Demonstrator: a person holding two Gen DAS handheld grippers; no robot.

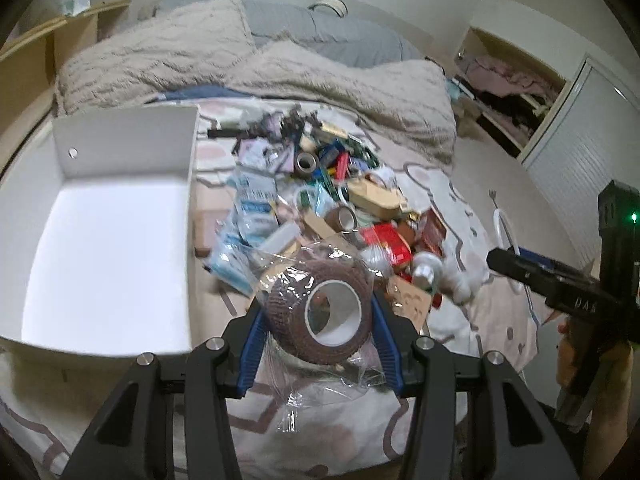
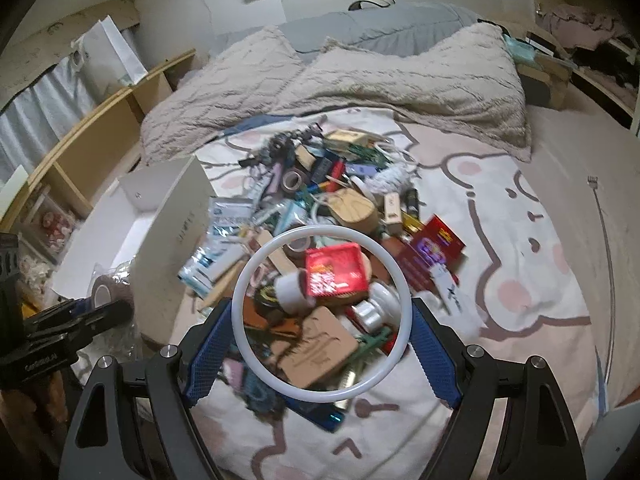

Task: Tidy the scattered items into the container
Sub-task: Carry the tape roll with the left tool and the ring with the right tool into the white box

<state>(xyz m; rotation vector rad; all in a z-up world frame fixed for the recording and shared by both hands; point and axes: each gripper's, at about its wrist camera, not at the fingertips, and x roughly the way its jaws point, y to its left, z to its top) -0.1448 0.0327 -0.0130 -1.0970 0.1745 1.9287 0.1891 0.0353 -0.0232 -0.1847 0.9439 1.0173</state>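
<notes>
My left gripper is shut on a brown bandage roll in a clear plastic wrap, held above the bed just right of the white box. My right gripper is shut on a white plastic ring, held above the pile of scattered items. The ring also shows in the left wrist view, and the roll shows in the right wrist view beside the box wall. The box looks empty inside.
The pile holds tape rolls, a red box, packets, wooden pieces and a maroon pack. Beige pillows lie behind it. A wooden shelf runs along the left. A back scratcher lies at right.
</notes>
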